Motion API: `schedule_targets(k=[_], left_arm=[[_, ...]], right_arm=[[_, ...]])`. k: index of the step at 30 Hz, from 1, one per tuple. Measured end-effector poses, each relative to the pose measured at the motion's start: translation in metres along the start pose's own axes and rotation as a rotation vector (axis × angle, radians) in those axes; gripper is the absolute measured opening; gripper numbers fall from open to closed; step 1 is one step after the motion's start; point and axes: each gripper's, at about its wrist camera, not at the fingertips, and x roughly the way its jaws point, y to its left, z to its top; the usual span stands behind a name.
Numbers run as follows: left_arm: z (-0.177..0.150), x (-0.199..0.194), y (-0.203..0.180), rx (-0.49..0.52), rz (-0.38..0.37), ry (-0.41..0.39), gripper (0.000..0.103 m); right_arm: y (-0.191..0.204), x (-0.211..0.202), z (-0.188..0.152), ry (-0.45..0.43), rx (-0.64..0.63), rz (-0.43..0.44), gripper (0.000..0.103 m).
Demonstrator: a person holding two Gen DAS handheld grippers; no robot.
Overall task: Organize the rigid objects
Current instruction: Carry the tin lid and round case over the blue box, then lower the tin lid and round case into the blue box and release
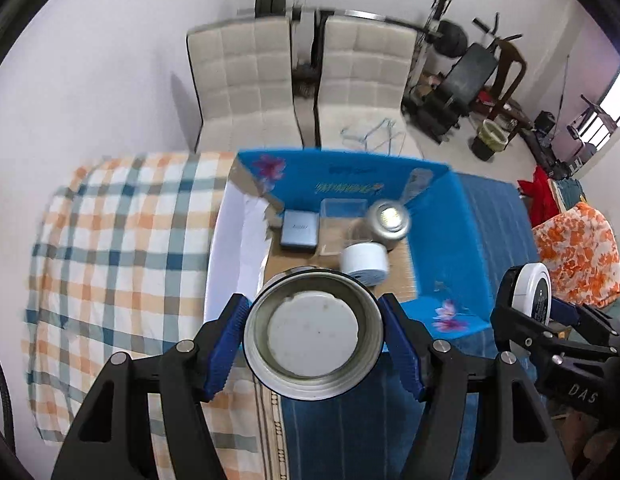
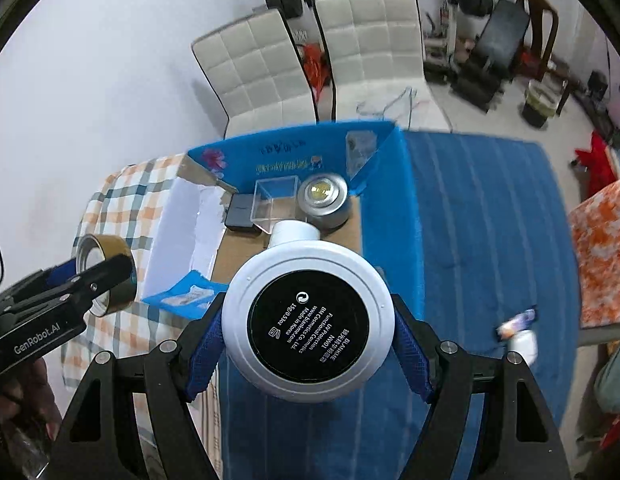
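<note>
My left gripper (image 1: pixel 313 308) is shut on a round open metal tin (image 1: pixel 313 340) with a pale bottom, its blue pads pressing on both sides, just in front of the blue cardboard box (image 1: pixel 349 176). My right gripper (image 2: pixel 308 308) is shut on a white round cosmetic compact (image 2: pixel 308 332) with a black label, over the box's near edge (image 2: pixel 389 184). Inside the box lie a small grey-blue case (image 1: pixel 298 230), a clear plastic box (image 1: pixel 341 220), a silver round tin (image 1: pixel 389 220) and a white cylinder (image 1: pixel 363 262). Each gripper shows at the side of the other's view.
The box stands on a bed between a checked cloth (image 1: pixel 122 240) and a blue striped cloth (image 2: pixel 481 240). A small white item (image 2: pixel 519 332) lies on the blue cloth. Two white chairs (image 1: pixel 242 76) stand behind, with gym gear at the back right and an orange floral cloth (image 1: pixel 573 248) at the right.
</note>
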Motion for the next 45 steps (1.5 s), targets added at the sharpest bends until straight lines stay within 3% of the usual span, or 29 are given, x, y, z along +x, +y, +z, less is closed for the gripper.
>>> schedule_targets(k=[6, 15, 19, 27, 31, 35, 37, 38, 45], left_arm=[[0.013, 0.082, 0.027, -0.078, -0.108, 0.209, 0.065], [0.017, 0.179, 0.032, -0.098, -0.144, 0.432, 0.065], [0.014, 0.205, 0.032, -0.088, -0.126, 0.489, 0.065], [0.005, 0.217, 0.024, -0.056, -0.092, 0.553, 0.065], [-0.003, 0.208, 0.019, -0.043, -0.067, 0.545, 0.07], [-0.003, 0.189, 0.015, -0.049, -0.056, 0.499, 0.075], [-0.005, 0.175, 0.01, -0.051, -0.056, 0.466, 0.098], [-0.007, 0.169, 0.008, -0.044, -0.039, 0.45, 0.103], [-0.022, 0.113, -0.006, -0.031, 0.043, 0.319, 0.103]], right_arm=[[-0.002, 0.091, 0.02, 0.138, 0.064, 0.04, 0.078], [-0.006, 0.178, 0.027, 0.297, 0.063, -0.054, 0.078], [-0.002, 0.203, 0.03, 0.363, 0.05, -0.071, 0.078], [-0.004, 0.225, 0.028, 0.429, 0.033, -0.108, 0.079], [-0.001, 0.219, 0.027, 0.436, 0.007, -0.118, 0.084], [0.003, 0.202, 0.028, 0.409, -0.031, -0.113, 0.098], [0.008, 0.192, 0.028, 0.386, -0.057, -0.129, 0.103], [0.01, 0.185, 0.028, 0.371, -0.069, -0.131, 0.103], [0.017, 0.13, 0.021, 0.253, -0.1, -0.16, 0.103]])
